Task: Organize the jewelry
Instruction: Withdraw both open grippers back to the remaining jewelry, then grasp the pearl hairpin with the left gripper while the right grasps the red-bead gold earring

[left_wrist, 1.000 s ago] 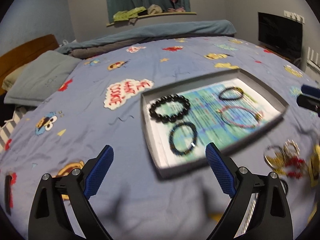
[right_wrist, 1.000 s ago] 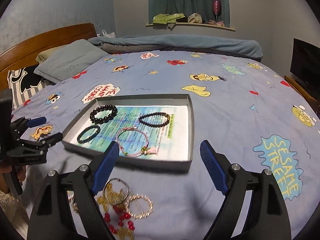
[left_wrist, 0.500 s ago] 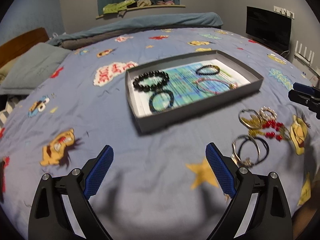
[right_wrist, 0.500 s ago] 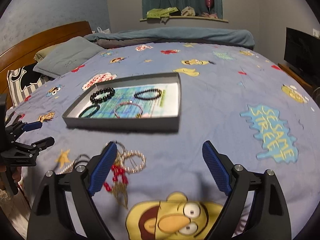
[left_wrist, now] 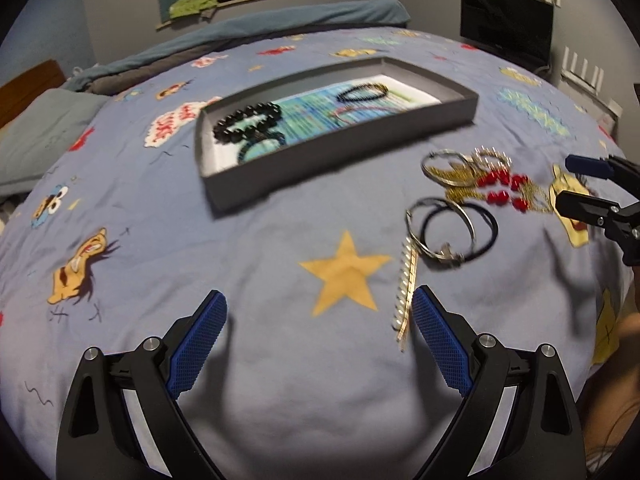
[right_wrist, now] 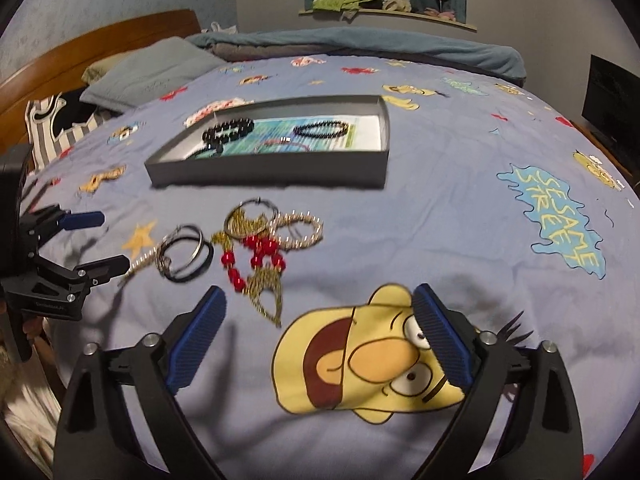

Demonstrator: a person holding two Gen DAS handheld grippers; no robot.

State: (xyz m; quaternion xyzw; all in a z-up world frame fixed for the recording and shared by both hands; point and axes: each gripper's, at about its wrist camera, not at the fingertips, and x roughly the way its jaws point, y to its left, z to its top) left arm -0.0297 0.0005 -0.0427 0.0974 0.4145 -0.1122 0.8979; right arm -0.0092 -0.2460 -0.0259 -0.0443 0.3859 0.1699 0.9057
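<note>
Both claws over the bed (left_wrist: 280, 248), nothing between the pads. Left claw (left_wrist: 320, 332) spread wide; right claw (right_wrist: 320, 332) jaws opening, empty. Loose jewelry pile (right_wrist: 256, 240) – hoops, gold chains, red beads – lies on the sheet just in front of the grey tray (right_wrist: 272, 168). Tray holds the black bead bracelet (left_wrist: 248, 118) and thinner bracelets – not touching the pile.
</note>
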